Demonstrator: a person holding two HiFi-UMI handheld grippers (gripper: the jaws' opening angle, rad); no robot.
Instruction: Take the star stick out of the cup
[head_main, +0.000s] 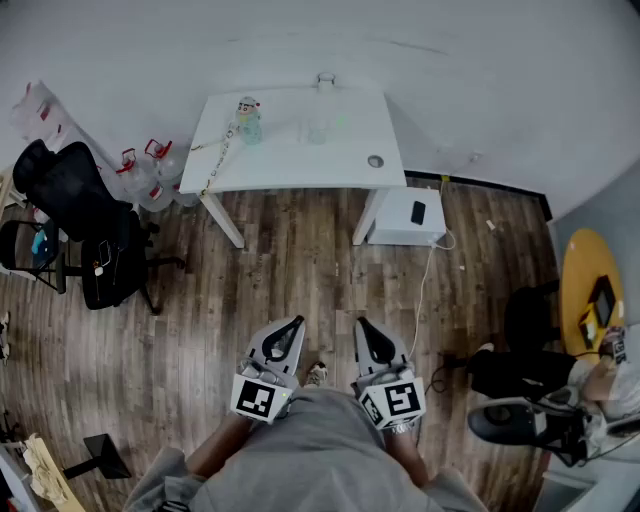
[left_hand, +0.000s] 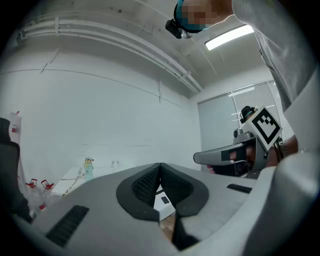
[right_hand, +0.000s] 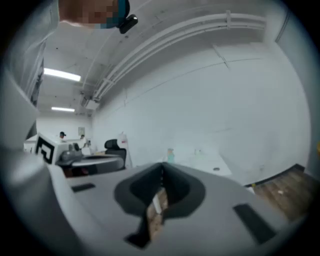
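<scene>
- The left gripper (head_main: 292, 323) is held low, just in front of the holder's waist (head_main: 320, 440). It points forward toward the table (head_main: 300, 165). Its jaws are pressed together with nothing between them.
- The right gripper (head_main: 362, 324) is held the same way, just beside the left one and level with it. Its jaws also meet, and they hold nothing.
- The two grippers angle slightly inward, so their tips sit nearer each other than their marker cubes do. The cubes face up at the camera.
- Both grippers are well apart from the table, with bare wood floor (head_main: 300, 260) between.
- The cup (head_main: 318, 129) is pale and clear, and it stands on the table near the middle of the top. The star stick is too small and faint at this range to make out.
- A teal bottle (head_main: 248, 120) stands on the table left of the cup. A chain (head_main: 215, 160) trails from it toward the table's left front corner.
- A small round thing (head_main: 375, 161) lies on the table near its right front edge.
- A white box (head_main: 408, 216) sits on the floor under the table's right end, with a dark flat thing on top of it.
- Jugs (head_main: 150, 170) with red caps stand on the floor left of the table, and a black chair (head_main: 85, 215) stands farther left.
- Far right of the table is a yellow round top (head_main: 585, 285), and a seated person (head_main: 540, 375) is just in front of it.
</scene>
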